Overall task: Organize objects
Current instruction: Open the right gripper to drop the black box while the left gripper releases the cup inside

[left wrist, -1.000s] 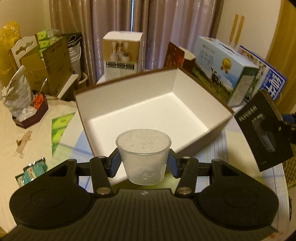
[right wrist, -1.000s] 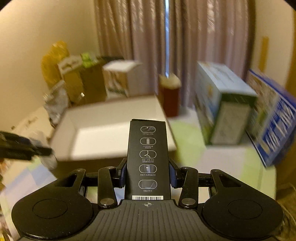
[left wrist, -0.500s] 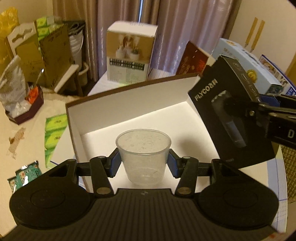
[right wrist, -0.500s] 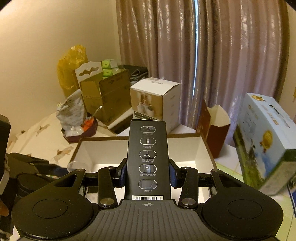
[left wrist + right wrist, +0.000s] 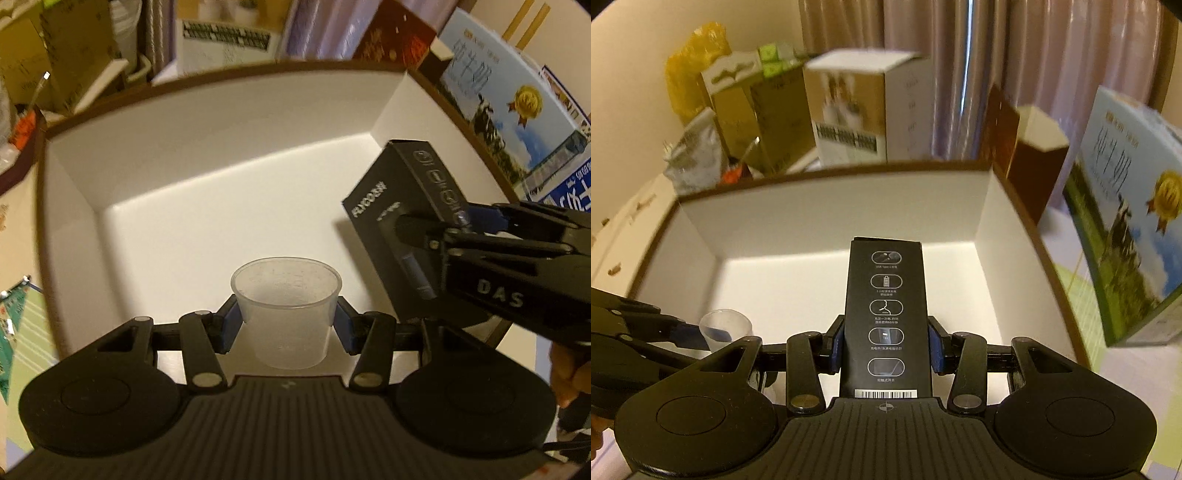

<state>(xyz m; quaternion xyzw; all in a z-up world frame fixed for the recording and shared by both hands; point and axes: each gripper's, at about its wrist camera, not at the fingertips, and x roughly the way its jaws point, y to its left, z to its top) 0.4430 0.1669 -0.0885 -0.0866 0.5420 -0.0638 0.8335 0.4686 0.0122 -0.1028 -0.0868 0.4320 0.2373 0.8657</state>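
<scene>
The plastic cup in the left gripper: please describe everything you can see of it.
The plastic cup is small, translucent and frosted, with a rolled rim and tapered sides. It looks empty and stands upright, open end up. The left gripper clamps it on both sides below the rim, holding it over the white inside of the open box.

Behind your work surface you see pleated mauve curtains point(image 5: 1015, 74) covering the window, with one thin bright strip of light where they part. To your left stands a plain cream wall point(image 5: 639, 96), lit in a warm yellowish tone. Along the curtains you find stacked clutter: a brown cardboard carton point(image 5: 768, 122), a white printed box point(image 5: 864, 110), a yellow plastic bag point(image 5: 690, 70) and a blue milk carton case point(image 5: 1126, 206).
</scene>
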